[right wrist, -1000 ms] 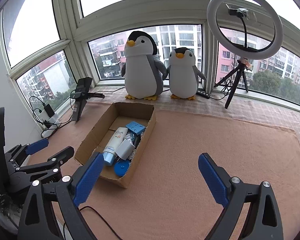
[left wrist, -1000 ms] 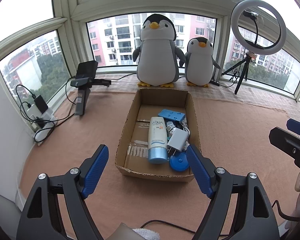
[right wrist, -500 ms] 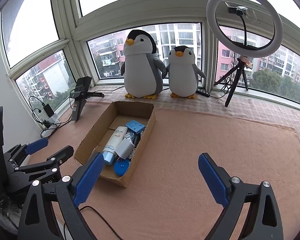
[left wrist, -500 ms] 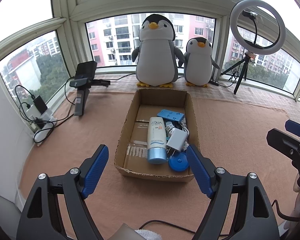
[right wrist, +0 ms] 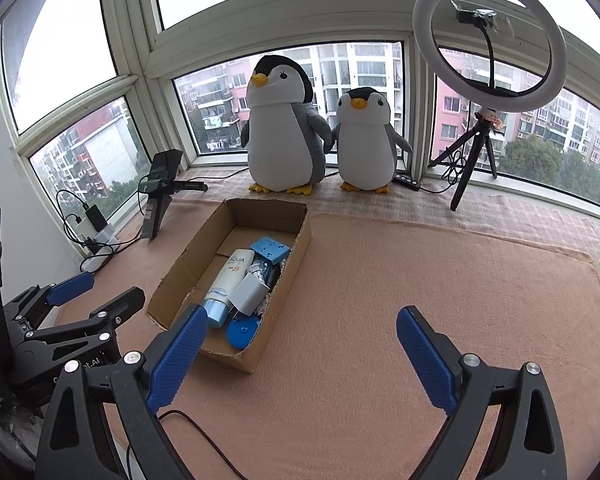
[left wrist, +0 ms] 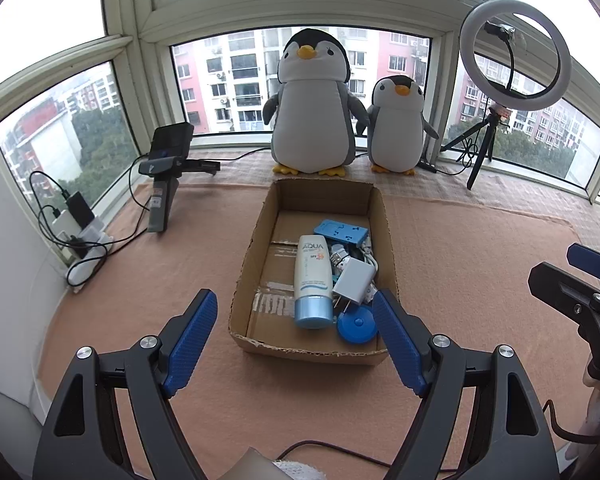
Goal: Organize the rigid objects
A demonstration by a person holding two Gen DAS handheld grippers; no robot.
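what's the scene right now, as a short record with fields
surface: peach mat
box: open cardboard, on the mat
in box: sunscreen tube, white charger, blue disc, blue holder
left gripper: open, empty, near the box's front edge
right gripper: open, empty, over the mat right of the box
background: two penguins, ring light

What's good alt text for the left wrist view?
An open left claw hovers over a pink mat, aimed at a cardboard box holding a sunscreen tube, white charger, blue disc and blue plate. Two plush penguins sit behind it.
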